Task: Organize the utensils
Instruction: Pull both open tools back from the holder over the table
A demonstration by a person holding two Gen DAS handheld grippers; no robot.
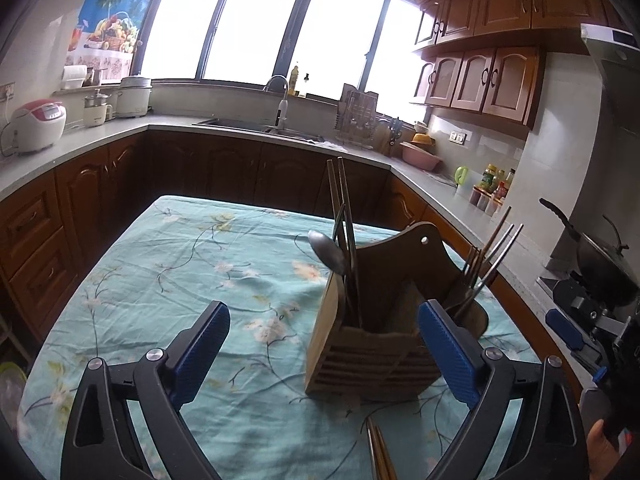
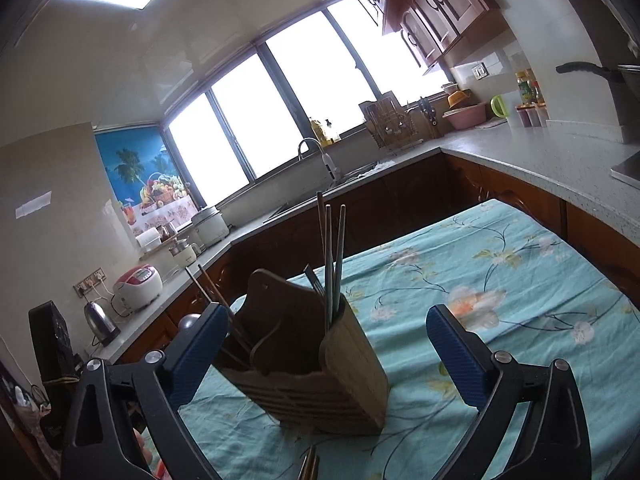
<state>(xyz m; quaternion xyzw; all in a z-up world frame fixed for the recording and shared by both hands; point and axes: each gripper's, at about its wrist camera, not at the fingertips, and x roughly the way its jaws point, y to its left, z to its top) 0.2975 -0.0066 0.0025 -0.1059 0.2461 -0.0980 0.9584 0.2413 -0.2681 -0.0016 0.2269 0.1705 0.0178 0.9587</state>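
A wooden utensil holder (image 1: 380, 344) stands on the teal floral tablecloth (image 1: 180, 264). Its left compartment holds a metal spoon (image 1: 328, 252) and tall chopsticks (image 1: 340, 200). The right one holds forks and chopsticks (image 1: 492, 256). My left gripper (image 1: 324, 312) is open just in front of the holder, nothing between its fingers. In the right wrist view the holder (image 2: 312, 360) sits between the wide-open fingers of my right gripper (image 2: 328, 312) without touching the pads. A loose pair of chopsticks (image 1: 380, 452) lies on the cloth in front of the holder, also visible as chopstick ends (image 2: 310, 464).
Wooden cabinets and a grey counter (image 1: 100, 140) wrap around the table. There is a sink with a faucet (image 1: 280, 96), a rice cooker (image 1: 38, 124), a dish rack (image 1: 358, 120), a kettle (image 2: 100, 320) and a wok (image 1: 604, 252) on the stove at right.
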